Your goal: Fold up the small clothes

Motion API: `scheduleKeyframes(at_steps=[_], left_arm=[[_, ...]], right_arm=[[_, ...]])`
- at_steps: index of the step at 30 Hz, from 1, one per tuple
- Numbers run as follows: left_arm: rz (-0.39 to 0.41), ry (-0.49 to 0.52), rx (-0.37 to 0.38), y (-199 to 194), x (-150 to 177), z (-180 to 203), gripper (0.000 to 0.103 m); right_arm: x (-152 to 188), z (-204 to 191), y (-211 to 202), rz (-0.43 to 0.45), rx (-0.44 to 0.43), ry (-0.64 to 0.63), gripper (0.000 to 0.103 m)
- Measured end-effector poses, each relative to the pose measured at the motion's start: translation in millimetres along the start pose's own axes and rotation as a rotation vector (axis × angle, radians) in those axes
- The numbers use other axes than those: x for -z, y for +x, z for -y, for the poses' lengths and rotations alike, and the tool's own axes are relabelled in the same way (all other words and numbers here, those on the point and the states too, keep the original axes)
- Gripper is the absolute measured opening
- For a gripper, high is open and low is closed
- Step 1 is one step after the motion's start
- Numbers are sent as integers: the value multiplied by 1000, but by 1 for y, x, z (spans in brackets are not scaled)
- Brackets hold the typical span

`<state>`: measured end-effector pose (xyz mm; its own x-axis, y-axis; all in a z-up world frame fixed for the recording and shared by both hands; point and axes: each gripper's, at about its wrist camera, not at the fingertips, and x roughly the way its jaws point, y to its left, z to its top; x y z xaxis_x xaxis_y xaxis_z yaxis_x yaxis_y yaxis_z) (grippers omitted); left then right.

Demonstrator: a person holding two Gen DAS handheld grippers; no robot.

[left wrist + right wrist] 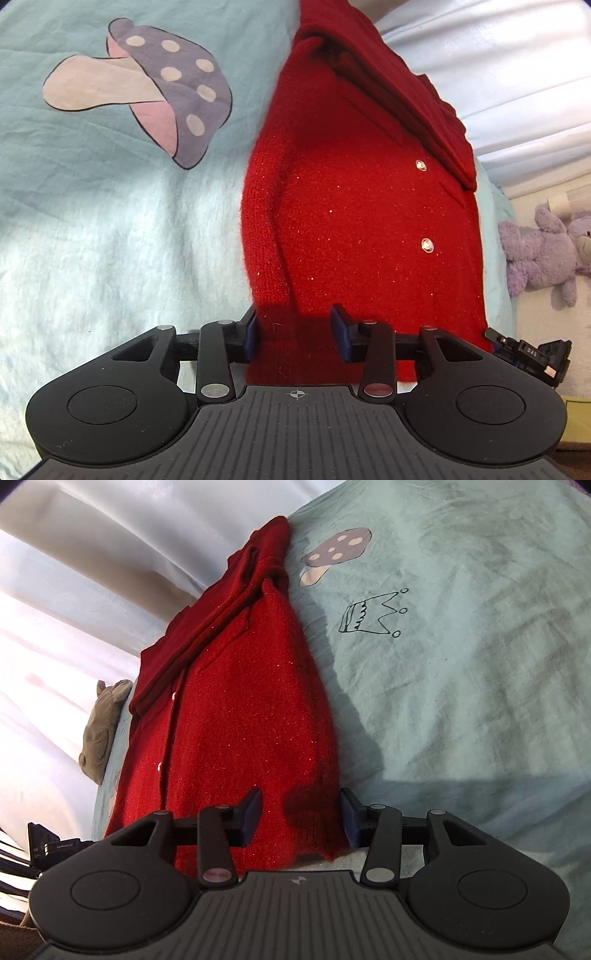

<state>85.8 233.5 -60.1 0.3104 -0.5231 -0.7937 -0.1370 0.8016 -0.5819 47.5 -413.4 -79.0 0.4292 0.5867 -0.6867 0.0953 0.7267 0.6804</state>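
A small red knitted cardigan [354, 229] with shiny buttons lies flat on a pale blue bed sheet [110, 240], sleeves folded in across its far end. My left gripper [299, 332] is open, its blue-padded jaws straddling the near left corner of the hem. In the right wrist view the cardigan [236, 723] runs away from me. My right gripper [301, 818] is open over the near right hem corner. The other gripper's tip shows at the edge of each view [528, 350].
The sheet carries a mushroom print [147, 92] and a crown drawing [373, 614]. A purple plush toy [543, 251] lies beyond the bed edge, and a grey plush [99, 734] sits at the far side. White curtains [74, 590] hang behind.
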Motion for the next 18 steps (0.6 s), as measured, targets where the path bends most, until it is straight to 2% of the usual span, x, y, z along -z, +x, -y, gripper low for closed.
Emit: scheduleKeyframes(at_steps=[1,2,3,6,8,12,15,18], left_arm=[[-8,4,-14,2,-1,1,21],[-9,8,-28,3,-1,1,16],[-8,9,-30,4,0,1,15],[-14,5,-15,6,1,0,14],[-20,11,-13,6,3,-1,14],[-27,-20,4,5,2,-7,15],[-34,-22,5,4,0,-8,14],[-23,-12,18,0,-1,0,13]], right_arm=[[0,-3,2,-5,3,-11,39],[0,-5,3,-8,6,-25,22],[0,-8,4,-14,7,-43,18],[1,-11,6,-31,10,-57,19],[-1,-10,7,-40,14,-40,26],[-4,-9,10,-69,22,-39,26],[-4,-15,11,-86,26,-63,19],[-5,-24,8,-83,-15,-70,17]])
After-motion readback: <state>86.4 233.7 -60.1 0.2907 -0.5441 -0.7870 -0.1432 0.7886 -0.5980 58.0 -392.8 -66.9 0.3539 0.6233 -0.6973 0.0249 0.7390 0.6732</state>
